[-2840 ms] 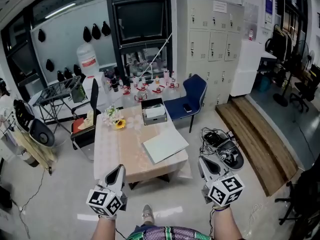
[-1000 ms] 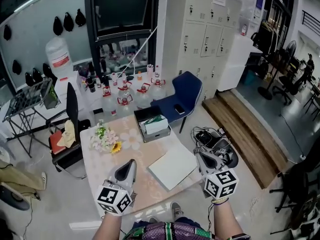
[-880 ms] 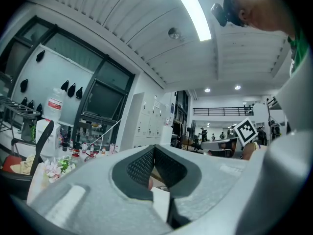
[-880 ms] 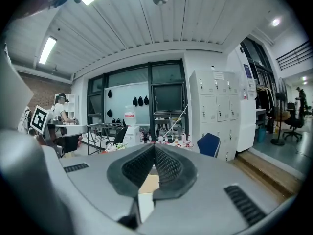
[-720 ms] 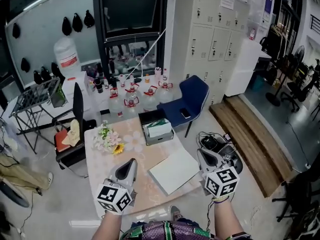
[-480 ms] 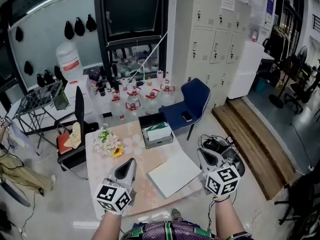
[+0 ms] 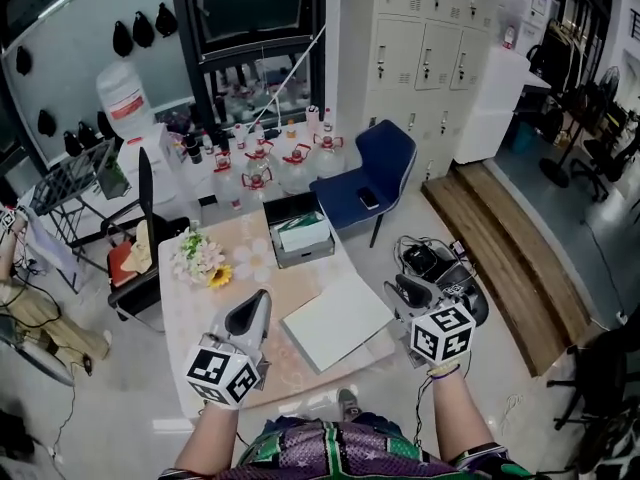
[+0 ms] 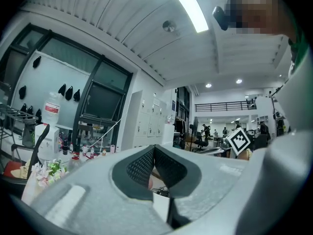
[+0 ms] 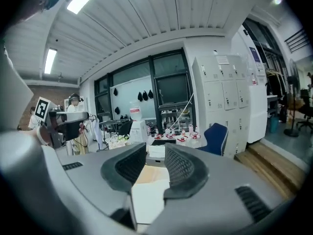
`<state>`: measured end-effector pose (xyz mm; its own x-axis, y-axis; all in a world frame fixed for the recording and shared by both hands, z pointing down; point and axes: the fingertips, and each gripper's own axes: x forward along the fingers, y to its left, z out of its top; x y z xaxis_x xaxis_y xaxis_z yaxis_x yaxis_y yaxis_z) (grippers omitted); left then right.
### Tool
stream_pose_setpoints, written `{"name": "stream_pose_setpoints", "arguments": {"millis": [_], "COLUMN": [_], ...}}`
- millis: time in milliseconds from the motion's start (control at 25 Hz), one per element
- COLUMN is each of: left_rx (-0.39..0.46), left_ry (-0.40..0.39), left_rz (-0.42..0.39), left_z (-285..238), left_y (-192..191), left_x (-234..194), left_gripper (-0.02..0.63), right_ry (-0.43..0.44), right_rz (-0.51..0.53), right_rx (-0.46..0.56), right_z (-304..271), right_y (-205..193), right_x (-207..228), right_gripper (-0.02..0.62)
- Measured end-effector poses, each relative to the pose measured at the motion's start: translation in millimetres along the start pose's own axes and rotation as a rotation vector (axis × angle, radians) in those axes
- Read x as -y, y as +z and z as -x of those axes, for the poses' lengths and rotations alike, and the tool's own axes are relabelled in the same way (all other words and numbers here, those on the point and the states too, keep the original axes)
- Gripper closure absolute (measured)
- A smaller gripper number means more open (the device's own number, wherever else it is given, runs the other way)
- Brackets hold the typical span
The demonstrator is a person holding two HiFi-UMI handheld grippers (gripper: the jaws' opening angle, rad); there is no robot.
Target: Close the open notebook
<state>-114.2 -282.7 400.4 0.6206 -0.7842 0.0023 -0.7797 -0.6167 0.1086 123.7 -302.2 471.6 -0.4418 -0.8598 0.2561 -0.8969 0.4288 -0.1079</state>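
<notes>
A white notebook (image 7: 336, 321) lies flat on the near right part of the floral-cloth table (image 7: 260, 293). Whether its pages lie open I cannot tell. My left gripper (image 7: 262, 299) hovers over the table just left of the notebook, and in the left gripper view its pads (image 8: 154, 151) meet, so it is shut and holds nothing. My right gripper (image 7: 397, 289) hangs by the notebook's right edge. Its jaws have just been opening and stand apart (image 9: 155, 156) with nothing between them. The notebook (image 9: 148, 199) shows through that gap, farther off.
An open box (image 7: 303, 238) with papers stands at the table's far side, and flowers (image 7: 200, 258) at its far left. A blue chair (image 7: 365, 173) is behind, a black chair (image 7: 140, 238) to the left. Cables and a bag (image 7: 440, 268) lie on the floor at the right.
Both grippers have come forward toward the table. The left one now reaches over its near edge and the right one sits lower, beside the notebook. The notebook has not moved.
</notes>
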Motion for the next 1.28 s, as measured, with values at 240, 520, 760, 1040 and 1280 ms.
{"name": "stream_pose_setpoints", "arguments": {"millis": [240,520,760,1040,1280], "left_rx": [-0.031,-0.066,-0.092,-0.123,-0.155], "left_ry": [-0.013,-0.003,0.012,0.040,0.067], "left_rz": [-0.005,-0.006,-0.010,-0.013,-0.016], "left_z": [-14,-25,-32,-39,-42], "left_y": [-14,-32,-41,-50,-61], "left_x": [18,27,37,41,42], "left_gripper": [0.589,0.589,0.589,0.589,0.589], "right_ry": [0.003,0.010,0.019,0.032,0.046], "right_rz": [-0.006,-0.059,-0.094,-0.126,-0.147], "right_rx": [-0.104,-0.218,-0.323,-0.424,-0.483], "right_z": [-13,-30,-44,-61,-75], "right_y": [-47,-109,-164,-221,-259], "right_x": [24,53,75,94,104], "right_gripper": [0.491,0.491,0.491,0.490,0.490]}}
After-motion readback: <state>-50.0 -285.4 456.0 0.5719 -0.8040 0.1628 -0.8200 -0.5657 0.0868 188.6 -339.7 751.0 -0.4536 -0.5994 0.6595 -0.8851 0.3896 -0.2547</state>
